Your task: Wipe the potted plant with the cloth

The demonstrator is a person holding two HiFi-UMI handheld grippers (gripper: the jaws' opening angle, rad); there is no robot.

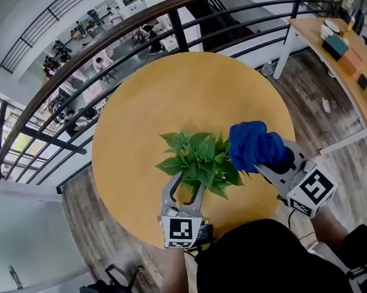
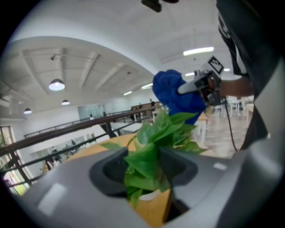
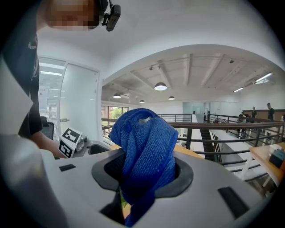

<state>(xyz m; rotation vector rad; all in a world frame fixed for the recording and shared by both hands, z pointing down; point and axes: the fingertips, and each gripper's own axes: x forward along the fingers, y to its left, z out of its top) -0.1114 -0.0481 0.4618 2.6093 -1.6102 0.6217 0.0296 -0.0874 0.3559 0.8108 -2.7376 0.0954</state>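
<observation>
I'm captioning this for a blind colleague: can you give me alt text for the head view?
Seen from above, a small leafy potted plant stands on a round tan table, with the jaws of the left gripper open either side of its near leaves. The right gripper holds a bunched blue cloth close by the plant's right side.

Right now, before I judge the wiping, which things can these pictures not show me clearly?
- The pot: in the head view the leaves cover it; the left gripper view shows only a white sliver.
- The right gripper pads: in the right gripper view the cloth wraps them.
- Cloth-to-leaf contact: in the head view they overlap; touching or apart, I cannot tell.
</observation>
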